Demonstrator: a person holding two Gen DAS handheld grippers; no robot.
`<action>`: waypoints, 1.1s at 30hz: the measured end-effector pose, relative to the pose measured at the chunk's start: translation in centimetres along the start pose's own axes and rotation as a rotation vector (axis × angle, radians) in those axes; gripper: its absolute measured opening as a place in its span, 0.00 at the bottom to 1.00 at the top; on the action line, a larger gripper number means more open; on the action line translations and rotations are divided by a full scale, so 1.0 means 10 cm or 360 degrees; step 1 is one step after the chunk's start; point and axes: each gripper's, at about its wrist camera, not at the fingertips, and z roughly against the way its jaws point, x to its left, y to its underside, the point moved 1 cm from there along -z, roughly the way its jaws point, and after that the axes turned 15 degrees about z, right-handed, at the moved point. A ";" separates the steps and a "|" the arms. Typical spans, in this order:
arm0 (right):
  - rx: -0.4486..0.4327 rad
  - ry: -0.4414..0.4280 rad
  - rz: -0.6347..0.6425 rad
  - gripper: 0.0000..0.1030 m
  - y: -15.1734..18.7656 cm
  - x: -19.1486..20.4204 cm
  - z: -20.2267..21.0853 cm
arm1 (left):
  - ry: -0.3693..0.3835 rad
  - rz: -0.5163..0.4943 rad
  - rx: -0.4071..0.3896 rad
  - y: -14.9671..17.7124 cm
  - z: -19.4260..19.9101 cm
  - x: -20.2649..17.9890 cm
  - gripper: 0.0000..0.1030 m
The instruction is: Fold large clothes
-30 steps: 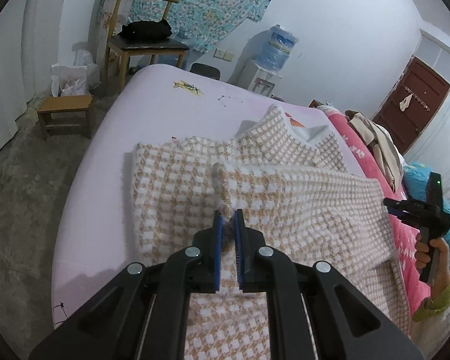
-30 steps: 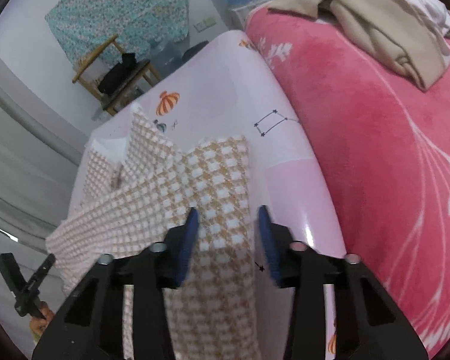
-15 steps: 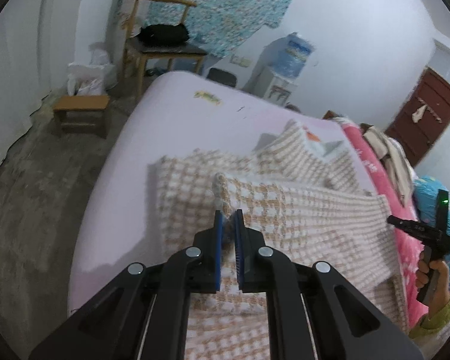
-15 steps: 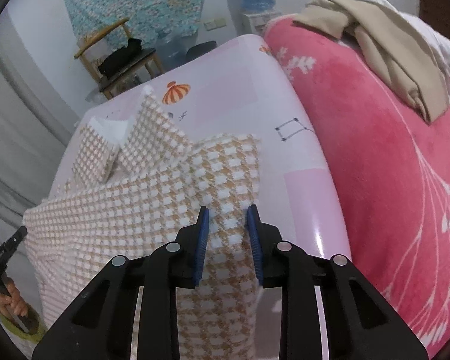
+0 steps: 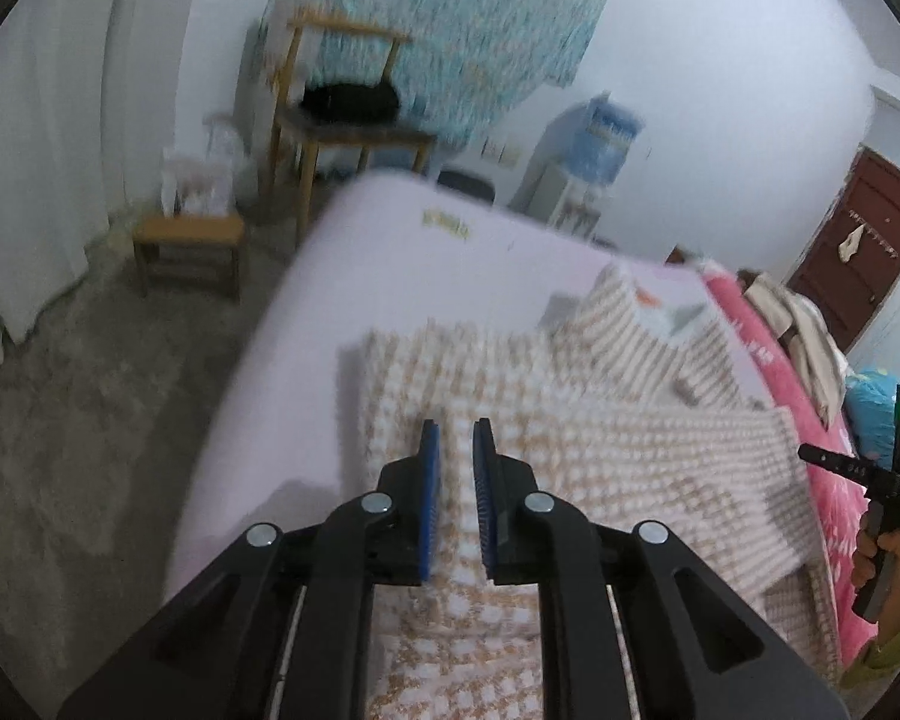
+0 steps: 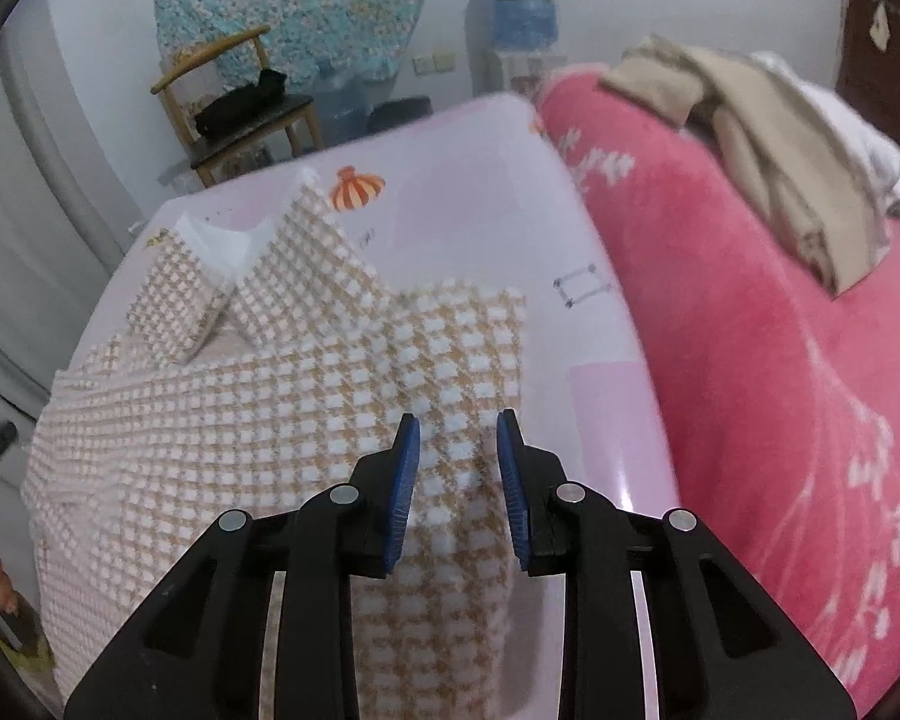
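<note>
One beige-and-white checked knit garment (image 6: pixel 258 396) is lying spread on one pale pink bed sheet (image 6: pixel 468 228), its collar pointing toward the far end of the bed. Two black two-finger grippers with blue pads are working above it. The left gripper (image 5: pixel 456 456) is hanging over the near fold of the garment; its fingers (image 5: pixel 429 480) are standing slightly apart, and no cloth is visibly pinched between them, though this view is blurred. The right gripper (image 6: pixel 457 450) is poised at the garment's edge beside one pink floral blanket (image 6: pixel 780 360); its jaws are standing wider, with checked fabric rising between the pads, and whether they are pressing on it cannot be told. One wooden chair (image 5: pixel 330 96), one low wooden stool (image 5: pixel 189 237) and one blue water bottle (image 6: pixel 522 0) are standing beyond the bed.
</note>
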 end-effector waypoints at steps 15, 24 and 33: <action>0.0143 -0.0057 0.0234 0.21 -0.09 0.39 -0.47 | -0.0040 -0.0203 0.0367 0.03 -0.83 -0.33 0.14; 0.0063 0.0007 0.0202 0.21 -0.22 0.26 -0.24 | -0.0011 -0.0369 0.0274 0.05 -0.57 -0.50 0.14; 0.0196 0.0094 0.0160 0.21 -0.22 0.19 -0.46 | -0.0106 -0.0287 0.0357 0.13 -0.70 -0.28 0.14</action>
